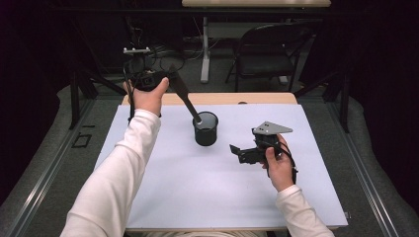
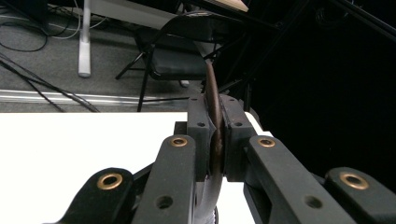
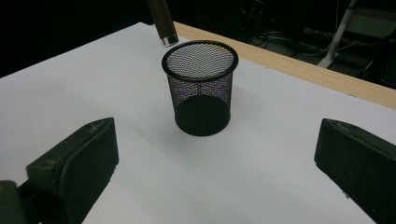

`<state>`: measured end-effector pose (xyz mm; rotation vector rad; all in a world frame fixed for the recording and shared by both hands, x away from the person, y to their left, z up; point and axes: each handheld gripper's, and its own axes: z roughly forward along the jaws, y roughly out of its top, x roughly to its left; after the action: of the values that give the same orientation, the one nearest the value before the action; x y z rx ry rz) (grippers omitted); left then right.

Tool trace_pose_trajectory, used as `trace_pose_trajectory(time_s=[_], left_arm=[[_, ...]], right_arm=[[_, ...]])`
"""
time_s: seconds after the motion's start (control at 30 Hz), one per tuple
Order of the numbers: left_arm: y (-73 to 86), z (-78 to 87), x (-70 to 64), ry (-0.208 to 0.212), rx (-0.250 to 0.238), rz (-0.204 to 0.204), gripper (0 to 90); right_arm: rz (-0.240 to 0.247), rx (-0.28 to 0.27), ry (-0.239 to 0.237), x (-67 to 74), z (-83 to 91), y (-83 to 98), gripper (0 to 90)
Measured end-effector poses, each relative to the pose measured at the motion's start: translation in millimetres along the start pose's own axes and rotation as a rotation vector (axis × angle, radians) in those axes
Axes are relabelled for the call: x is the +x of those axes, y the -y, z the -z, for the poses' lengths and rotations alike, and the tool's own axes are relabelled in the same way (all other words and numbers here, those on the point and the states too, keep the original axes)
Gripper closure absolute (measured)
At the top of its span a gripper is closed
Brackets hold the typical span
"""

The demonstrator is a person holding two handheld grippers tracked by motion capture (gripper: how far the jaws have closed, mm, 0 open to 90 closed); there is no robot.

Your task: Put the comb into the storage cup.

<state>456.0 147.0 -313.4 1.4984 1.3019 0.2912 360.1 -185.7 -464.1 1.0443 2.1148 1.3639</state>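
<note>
A black mesh cup (image 1: pixel 206 129) (image 3: pixel 201 93) stands upright on the white sheet, a little behind its middle. My left gripper (image 1: pixel 169 79) (image 2: pixel 215 116) is raised over the table's far left and is shut on the flat end of a dark brown utensil (image 1: pixel 185 96) (image 2: pixel 211 88). The utensil slants down to the right. Its metal-capped handle tip (image 3: pixel 164 32) hangs at the cup's far rim; whether it touches I cannot tell. My right gripper (image 1: pixel 237 150) (image 3: pixel 215 158) rests low to the right of the cup, pointing at it, jaws wide open with nothing between them.
The white sheet (image 1: pixel 197 187) covers most of a wooden table (image 1: pixel 257 98). A black folding chair (image 1: pixel 267 54) and a white table leg (image 1: pixel 205 49) stand on the floor beyond the far edge, with cables (image 2: pixel 37 88) around them. Dark frame rails run along both sides.
</note>
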Motion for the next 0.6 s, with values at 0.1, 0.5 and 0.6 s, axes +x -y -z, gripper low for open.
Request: trace_pose_trajectory(time_s=[0.1, 0.5, 0.6], left_arm=[[0.4, -3.7, 0.1, -0.011, -0.003, 0.009, 84.7], [0.2, -15.9, 4.4, -0.05, -0.016, 0.049, 84.6], [1.2, -19.0, 5.8, -0.058, -0.016, 0.06, 84.6]], right_arm=[[0.002, -0.005, 0.001, -0.1, 0.0, -0.1, 0.0], [-0.006, -0.006, 0.002, -1.1, 1.5, -0.3, 0.0], [-0.007, -0.008, 0.0, -1.0, 1.7, -0.5, 0.0]])
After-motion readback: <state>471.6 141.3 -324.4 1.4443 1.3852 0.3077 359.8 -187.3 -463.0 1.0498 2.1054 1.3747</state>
